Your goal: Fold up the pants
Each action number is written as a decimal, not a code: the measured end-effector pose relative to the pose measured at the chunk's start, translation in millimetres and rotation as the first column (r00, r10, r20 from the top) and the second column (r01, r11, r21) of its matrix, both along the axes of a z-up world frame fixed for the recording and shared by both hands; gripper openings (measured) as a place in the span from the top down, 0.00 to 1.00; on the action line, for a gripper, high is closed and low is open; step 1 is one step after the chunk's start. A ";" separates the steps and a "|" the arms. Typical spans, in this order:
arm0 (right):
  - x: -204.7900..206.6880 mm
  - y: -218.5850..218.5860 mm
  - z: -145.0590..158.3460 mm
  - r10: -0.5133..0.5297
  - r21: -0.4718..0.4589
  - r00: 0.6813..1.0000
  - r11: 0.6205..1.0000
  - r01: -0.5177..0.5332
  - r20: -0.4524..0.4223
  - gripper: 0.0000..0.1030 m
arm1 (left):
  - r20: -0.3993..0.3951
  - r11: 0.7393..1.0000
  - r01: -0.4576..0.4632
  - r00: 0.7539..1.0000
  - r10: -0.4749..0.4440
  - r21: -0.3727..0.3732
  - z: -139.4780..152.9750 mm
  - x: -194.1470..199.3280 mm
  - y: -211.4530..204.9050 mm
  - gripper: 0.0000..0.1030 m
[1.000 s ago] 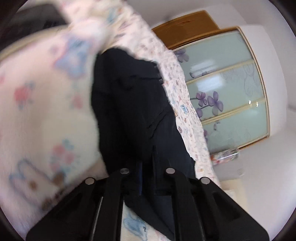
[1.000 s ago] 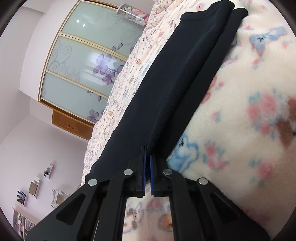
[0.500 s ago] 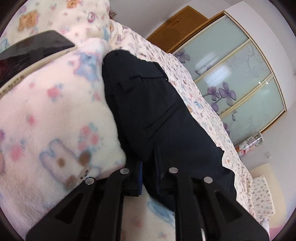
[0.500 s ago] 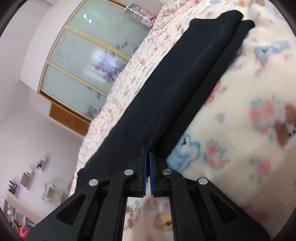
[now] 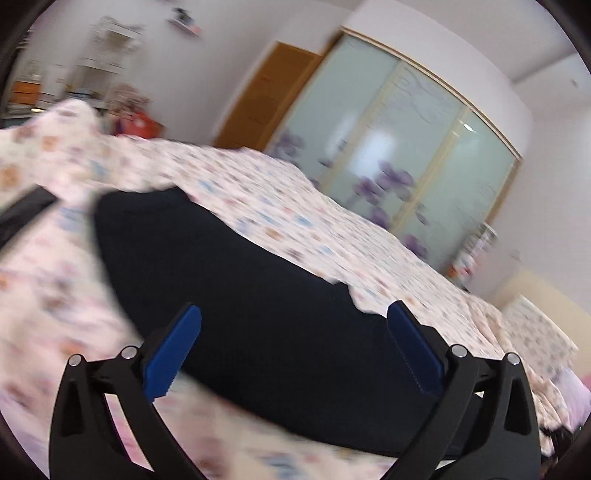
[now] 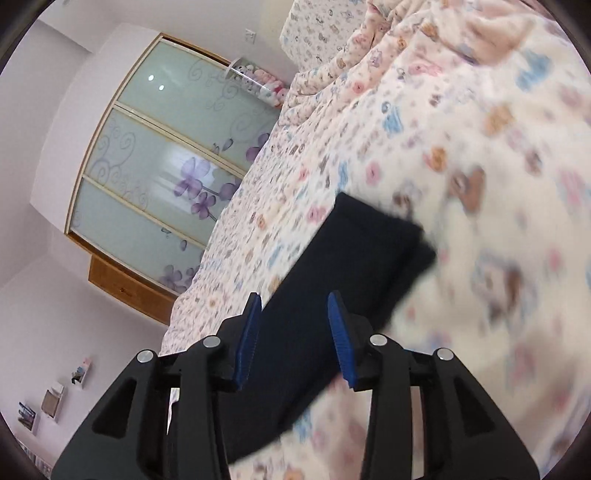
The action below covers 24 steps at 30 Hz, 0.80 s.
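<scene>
Dark navy pants (image 5: 266, 295) lie flat on a bed with a pale patterned blanket (image 5: 48, 288). My left gripper (image 5: 291, 314) is open wide and empty, hovering above the pants' middle. In the right wrist view the pants (image 6: 351, 266) lie as a long strip ending at the leg cuffs toward the upper right. My right gripper (image 6: 293, 301) is open and empty just above the leg section. Both views are motion-blurred.
A glass-door wardrobe with purple flowers (image 5: 399, 177) stands beyond the bed, next to a wooden door (image 5: 262, 99). A dark flat object (image 5: 22, 214) lies at the bed's left. A pillow (image 6: 321, 33) lies at the bed's far end, and wall shelves (image 6: 48, 402) are on the left.
Both grippers were shut on the pants' edge; both have opened, let go and pulled up and back. The pants now lie loose on the blanket.
</scene>
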State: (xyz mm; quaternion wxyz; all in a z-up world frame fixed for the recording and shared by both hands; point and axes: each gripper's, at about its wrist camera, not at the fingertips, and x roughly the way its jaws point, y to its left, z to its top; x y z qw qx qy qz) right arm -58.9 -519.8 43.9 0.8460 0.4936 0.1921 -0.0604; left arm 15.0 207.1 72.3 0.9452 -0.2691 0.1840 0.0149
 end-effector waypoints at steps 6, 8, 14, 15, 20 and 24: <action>35.7 -19.7 -37.8 0.022 0.018 0.990 1.000 -0.020 -0.138 0.54 | -0.189 1.000 -0.007 0.982 0.012 0.030 -49.5 32.9 -19.5 0.02; 33.3 -26.0 -66.7 0.043 0.057 0.985 0.998 -0.034 -0.167 0.72 | -0.196 1.000 0.001 0.981 -0.005 -0.023 -55.7 34.5 -12.4 0.02; -11.3 -34.5 -42.7 -0.086 0.097 0.996 0.991 0.087 -0.017 0.47 | -0.175 1.000 -0.001 0.985 0.000 -0.006 -58.8 31.4 -17.4 0.02; -13.8 -35.9 -41.6 -0.101 0.085 0.994 0.991 0.103 -0.031 0.47 | -0.168 1.000 0.000 0.986 -0.003 -0.016 -58.8 31.5 -15.3 0.02; -0.7 -34.5 -48.9 -0.100 0.077 0.980 0.990 0.115 -0.171 0.48 | -0.153 0.999 0.004 0.988 -0.009 -0.034 -53.8 34.3 -14.2 0.02; 20.3 -36.2 -51.8 -0.101 0.053 0.947 0.991 0.122 -0.304 0.48 | -0.147 0.999 0.005 0.989 -0.011 -0.041 -53.3 34.6 -14.4 0.02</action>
